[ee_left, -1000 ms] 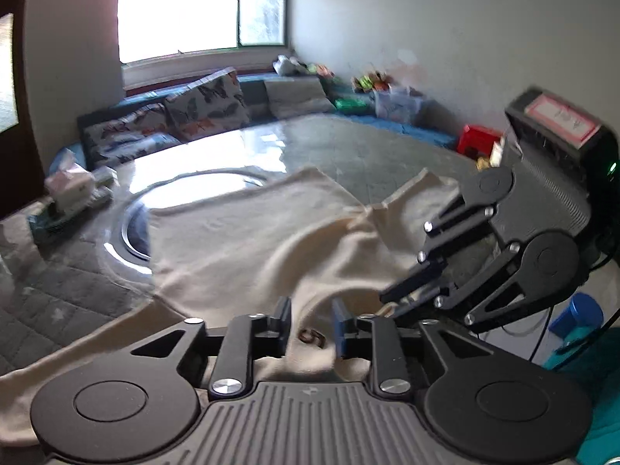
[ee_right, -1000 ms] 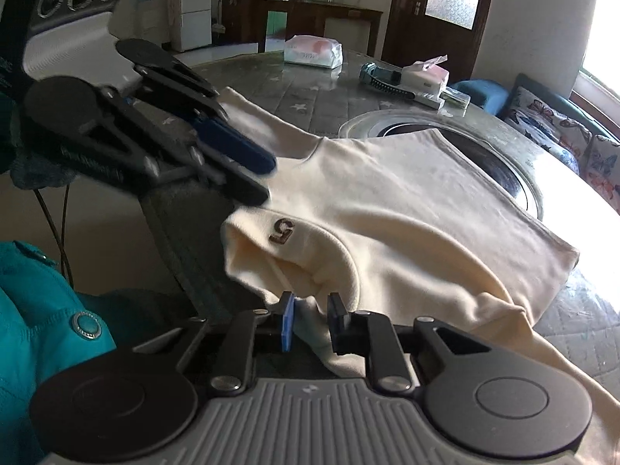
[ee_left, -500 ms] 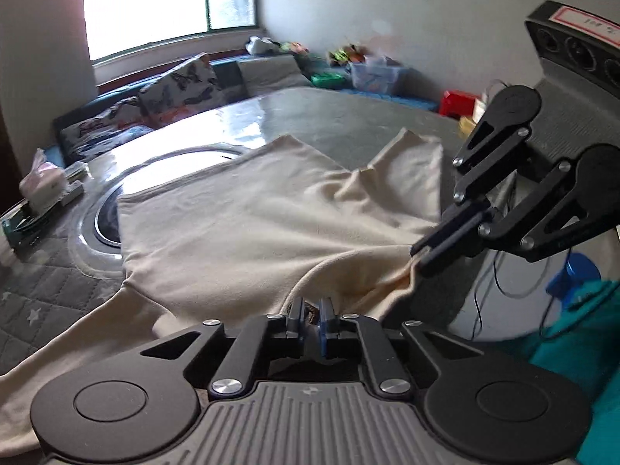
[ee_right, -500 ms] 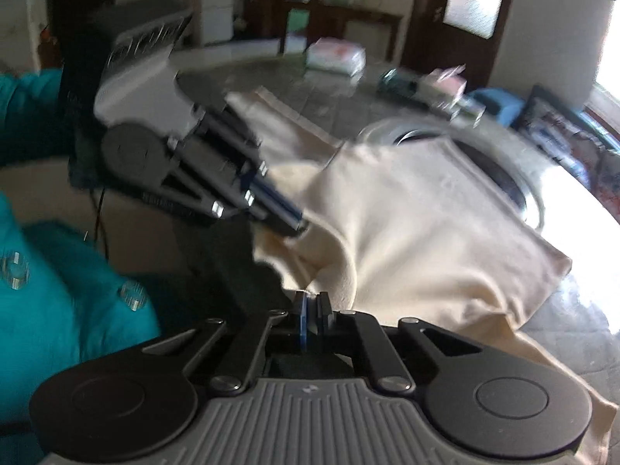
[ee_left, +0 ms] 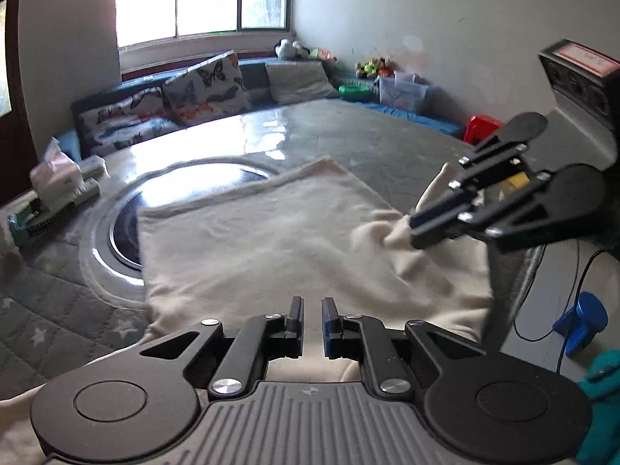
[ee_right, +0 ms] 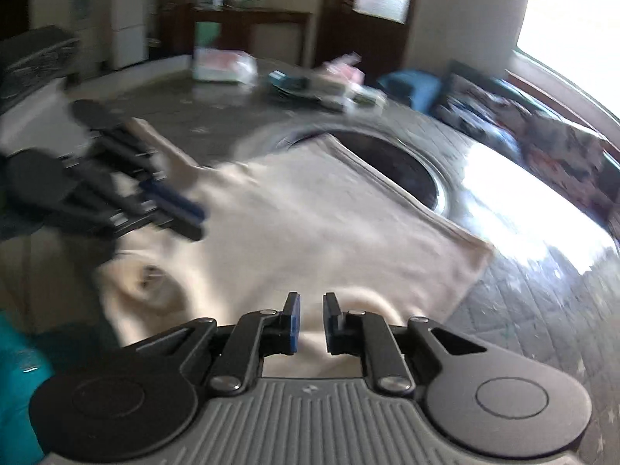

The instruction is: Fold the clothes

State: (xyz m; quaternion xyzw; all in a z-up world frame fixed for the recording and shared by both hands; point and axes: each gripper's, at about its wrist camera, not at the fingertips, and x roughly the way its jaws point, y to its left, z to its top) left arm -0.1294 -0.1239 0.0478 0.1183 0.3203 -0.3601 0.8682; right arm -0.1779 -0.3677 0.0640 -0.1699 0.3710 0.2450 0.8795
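Observation:
A cream shirt (ee_left: 263, 240) lies spread on the round grey table (ee_left: 348, 135), its near part hanging over the edge. My left gripper (ee_left: 312, 312) hovers low over the shirt's near hem. Its jaws are opening, a narrow gap shows between the pads, and cloth shows below the gap, not pinched. In the left wrist view my right gripper (ee_left: 410, 230) has its tips at a raised fold of the shirt. Its jaws are opening too. The blurred right wrist view shows the right gripper (ee_right: 312, 310) slightly parted over the shirt (ee_right: 310, 224), with the left gripper (ee_right: 190, 219) off to the left.
A glass turntable ring (ee_left: 193, 178) sits in the table's middle, partly under the shirt. A tissue box (ee_left: 58, 178) and small items stand at the far left. Cushions (ee_left: 201, 89) line the window bench. Beyond the table edge are a blue object (ee_left: 581, 321), a cable and a teal sleeve (ee_left: 604, 387).
Both grippers pinched the shirt's near edge shut half a second ago. Now both sets of jaws stand slightly apart, and the grippers have moved further apart along the hem.

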